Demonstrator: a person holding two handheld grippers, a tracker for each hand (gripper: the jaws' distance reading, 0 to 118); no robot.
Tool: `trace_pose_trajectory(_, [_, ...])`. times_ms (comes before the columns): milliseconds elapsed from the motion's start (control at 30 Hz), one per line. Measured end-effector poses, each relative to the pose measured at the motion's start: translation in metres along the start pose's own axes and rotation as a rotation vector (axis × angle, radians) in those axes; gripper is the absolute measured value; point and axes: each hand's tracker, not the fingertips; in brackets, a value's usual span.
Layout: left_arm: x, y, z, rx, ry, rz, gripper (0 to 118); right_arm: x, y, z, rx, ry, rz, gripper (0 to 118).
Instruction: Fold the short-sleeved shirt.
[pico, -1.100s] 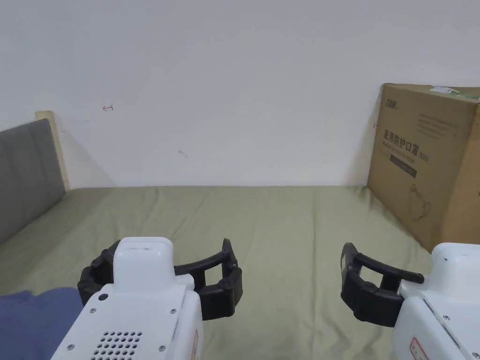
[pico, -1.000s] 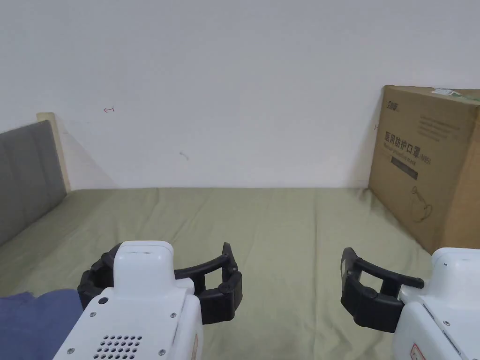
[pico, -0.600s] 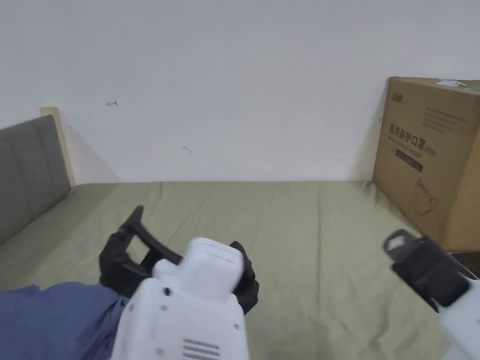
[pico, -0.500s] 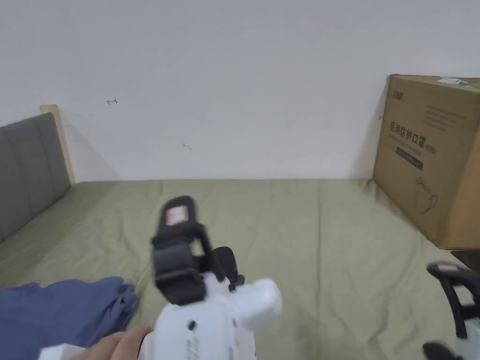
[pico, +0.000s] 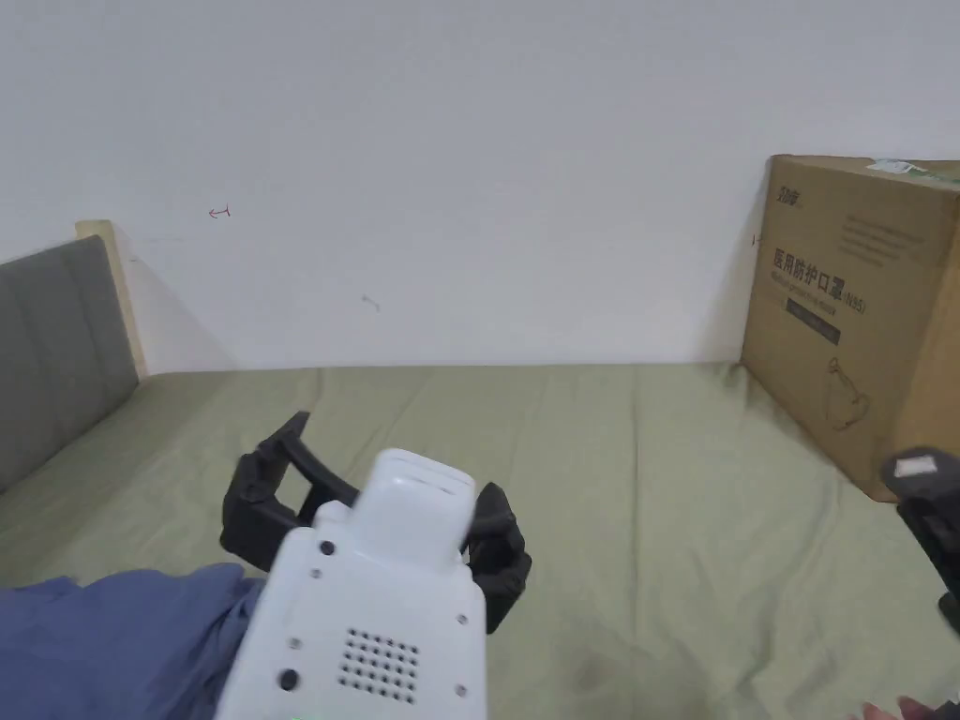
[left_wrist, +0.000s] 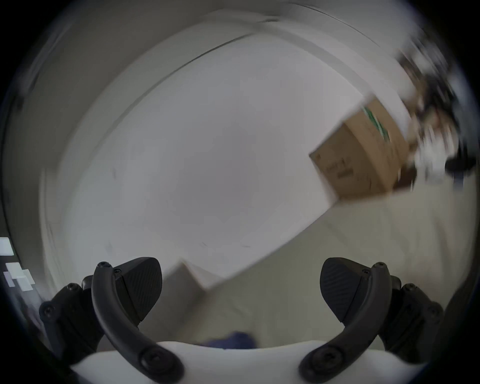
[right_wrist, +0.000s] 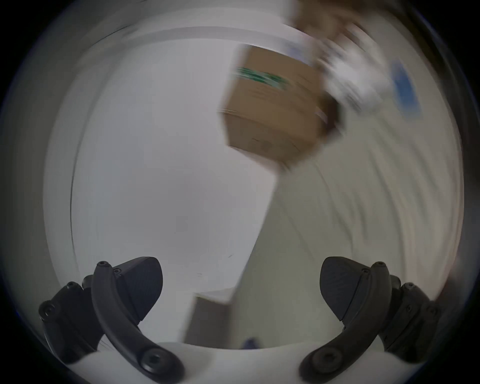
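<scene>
From the head view, your left tongs (pico: 375, 506) hover spread just beside the blue shirt (pico: 112, 637), bunched at the bed's (pico: 609, 450) near left edge — placed to seize it. In their own views, left and right tongs (right_wrist: 240, 288) gape, holding nothing

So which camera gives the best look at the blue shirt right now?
The head view: the blue shirt lies bunched on the green bed sheet at lower left, beside the open left gripper. The left gripper view catches a blurred blue scrap at its bottom edge; the right gripper view has a tiny blue speck, too blurred to identify.
</scene>
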Motion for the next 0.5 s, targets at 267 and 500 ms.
trace_pose_trajectory(267, [-0.019, -0.023, 0.008, 0.015, 0.004, 0.278, 118, -0.045, -0.056, -0.001, -0.031, -0.053, 0.813, 118])
trace_pose_trajectory(500, [-0.029, -0.026, 0.005, -0.011, 0.028, 0.328, 118, -0.035, -0.071, 0.01, -0.019, -0.021, 0.811, 118])
